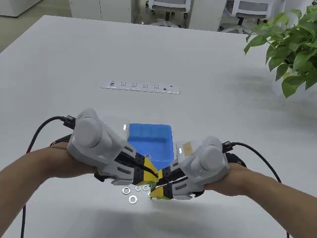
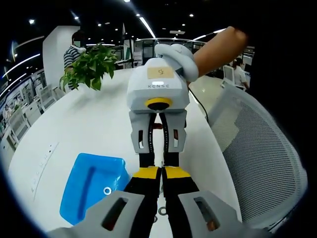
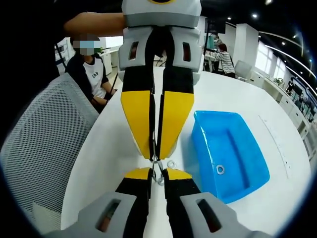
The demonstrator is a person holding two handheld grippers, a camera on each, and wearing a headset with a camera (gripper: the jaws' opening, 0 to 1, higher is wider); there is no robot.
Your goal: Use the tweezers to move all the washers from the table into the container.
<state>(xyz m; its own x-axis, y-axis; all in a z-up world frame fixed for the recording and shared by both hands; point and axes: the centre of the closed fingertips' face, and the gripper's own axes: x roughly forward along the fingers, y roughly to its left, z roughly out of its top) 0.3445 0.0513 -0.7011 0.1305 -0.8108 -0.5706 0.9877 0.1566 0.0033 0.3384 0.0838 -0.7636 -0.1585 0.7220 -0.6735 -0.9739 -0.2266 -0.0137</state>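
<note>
My two grippers face each other tip to tip over the table's near edge. The left gripper (image 1: pixel 151 174) (image 2: pixel 161 173) comes from the left, and the right gripper (image 1: pixel 159 186) (image 3: pixel 157 174) from the right. Both sets of jaws look shut on thin metal tweezers (image 3: pixel 156 166) that run between them. The blue container (image 1: pixel 148 141) (image 2: pixel 91 188) (image 3: pixel 230 153) lies just beyond the tips and holds one washer (image 2: pixel 107 191) (image 3: pixel 220 170). Several loose washers (image 1: pixel 132 199) (image 3: pixel 172 163) lie on the table below the tips.
A white power strip (image 1: pixel 140 87) lies mid-table beyond the container. A potted green plant (image 1: pixel 292 47) stands at the far right. Cables trail from both grippers. A mesh office chair (image 3: pixel 44 148) sits at the near edge, and people sit in the background.
</note>
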